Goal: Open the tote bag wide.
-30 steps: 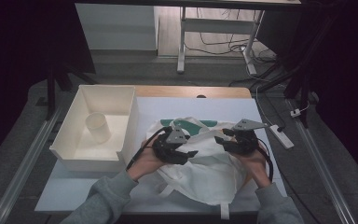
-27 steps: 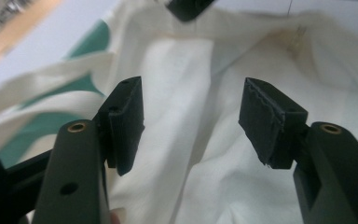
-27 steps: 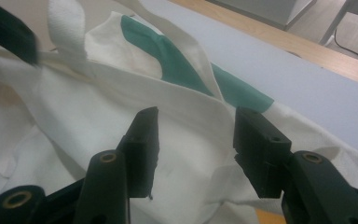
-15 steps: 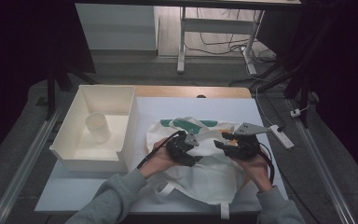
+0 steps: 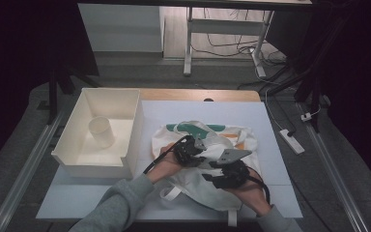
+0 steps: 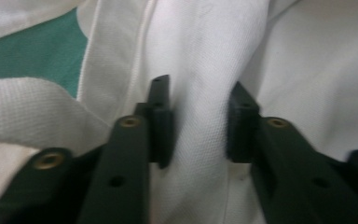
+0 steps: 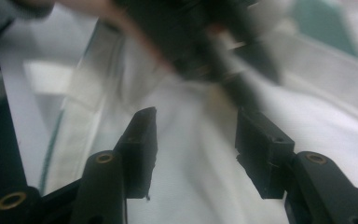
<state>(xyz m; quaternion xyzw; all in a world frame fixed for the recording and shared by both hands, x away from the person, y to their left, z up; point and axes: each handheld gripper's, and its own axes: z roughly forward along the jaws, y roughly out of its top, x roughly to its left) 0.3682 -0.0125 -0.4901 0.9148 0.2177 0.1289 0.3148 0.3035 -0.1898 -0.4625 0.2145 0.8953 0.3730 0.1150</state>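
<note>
At the left of the high view sits my tray (image 5: 72, 159) with a cup (image 5: 101, 132) standing in it, well apart from the work. The bag (image 5: 232, 137) lies crumpled in the middle of the frame, on the white mat (image 5: 270, 116), its green print toward the top and a strap (image 5: 170, 193) trailing at lower centre.

My left gripper (image 5: 196, 147) is down on the bag's middle. Its jaws have just been closing, and in the left gripper view (image 6: 198, 126) they pinch a raised fold of the white cloth between the pads, with the green print (image 6: 28, 51) in the upper left.

My right gripper (image 5: 211, 178) is just right of and below it, close beside. In the right gripper view (image 7: 196, 140) its jaws stand spread with cloth behind them, nothing pressed between; my left gripper shows blurred across the top.

I judge the bag light and limp: woven cloth, not slippery and not fragile, but it will sag and bunch wherever I lift it. A pinch on a fold takes only one layer or two, so I would rather grip a hem, the seam or a strap, where the cloth is doubled and will not slide out.
</note>
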